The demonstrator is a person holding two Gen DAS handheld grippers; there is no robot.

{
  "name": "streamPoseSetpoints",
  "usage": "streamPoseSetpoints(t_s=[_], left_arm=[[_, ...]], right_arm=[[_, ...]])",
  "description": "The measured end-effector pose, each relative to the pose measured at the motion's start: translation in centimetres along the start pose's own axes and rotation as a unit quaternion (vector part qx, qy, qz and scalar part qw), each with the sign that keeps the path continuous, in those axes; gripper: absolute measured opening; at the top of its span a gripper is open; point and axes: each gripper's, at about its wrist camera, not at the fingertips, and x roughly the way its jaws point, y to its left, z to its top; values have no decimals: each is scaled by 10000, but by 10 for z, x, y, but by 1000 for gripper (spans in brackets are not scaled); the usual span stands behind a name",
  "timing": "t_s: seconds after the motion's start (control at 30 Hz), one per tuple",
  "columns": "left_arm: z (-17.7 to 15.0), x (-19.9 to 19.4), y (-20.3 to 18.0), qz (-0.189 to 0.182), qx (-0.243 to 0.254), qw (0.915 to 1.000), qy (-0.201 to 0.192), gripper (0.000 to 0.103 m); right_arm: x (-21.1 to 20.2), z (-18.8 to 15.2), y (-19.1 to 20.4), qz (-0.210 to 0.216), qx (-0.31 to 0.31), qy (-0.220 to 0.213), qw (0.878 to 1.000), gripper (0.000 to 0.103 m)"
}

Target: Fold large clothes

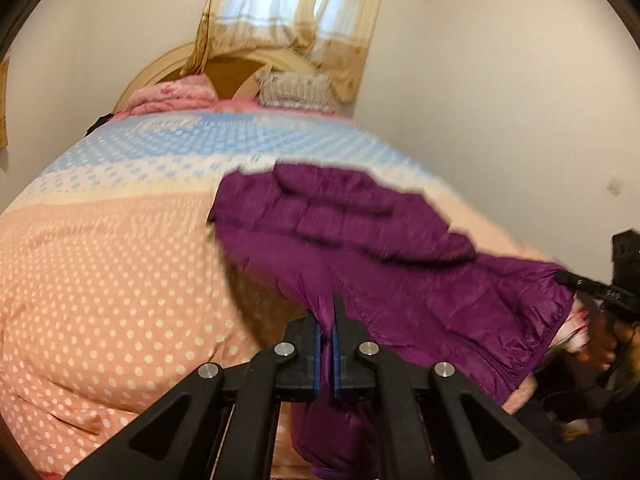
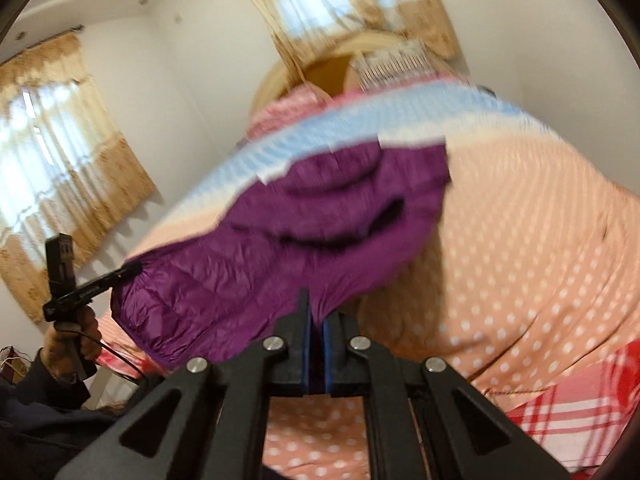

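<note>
A purple quilted jacket (image 1: 400, 264) lies partly on the bed and is lifted at its near hem. My left gripper (image 1: 331, 312) is shut on one corner of that hem. The jacket also shows in the right wrist view (image 2: 256, 264), where my right gripper (image 2: 314, 308) is shut on the other corner. Each gripper appears in the other's view: the right one (image 1: 568, 278) at the jacket's right edge, the left one (image 2: 132, 269) at its left edge. The hem hangs stretched between them. The jacket's far half rests bunched on the quilt.
The bed is covered by a peach polka-dot quilt (image 1: 100, 280) with a blue and white band (image 1: 192, 140) farther back. Pillows (image 1: 296, 88) sit at the round headboard. Curtained windows (image 2: 52, 168) and white walls stand behind. A red plaid sheet (image 2: 580, 400) shows at the bed's near edge.
</note>
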Motion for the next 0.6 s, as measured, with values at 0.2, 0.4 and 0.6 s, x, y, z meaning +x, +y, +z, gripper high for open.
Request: streamPoseSetpoints(t_s=[0.2, 0.4, 0.6], left_arm=[[34, -59, -12, -158, 217, 9973, -686, 2], [70, 37, 30, 207, 236, 9992, -261, 3], [90, 135, 77, 371, -33, 9993, 89, 5]], right_arm=[[-41, 48, 27, 179, -414, -854, 9953, 7], [36, 103, 2, -55, -314, -968, 9948, 6], [125, 130, -45, -471, 231, -709, 9961, 6]])
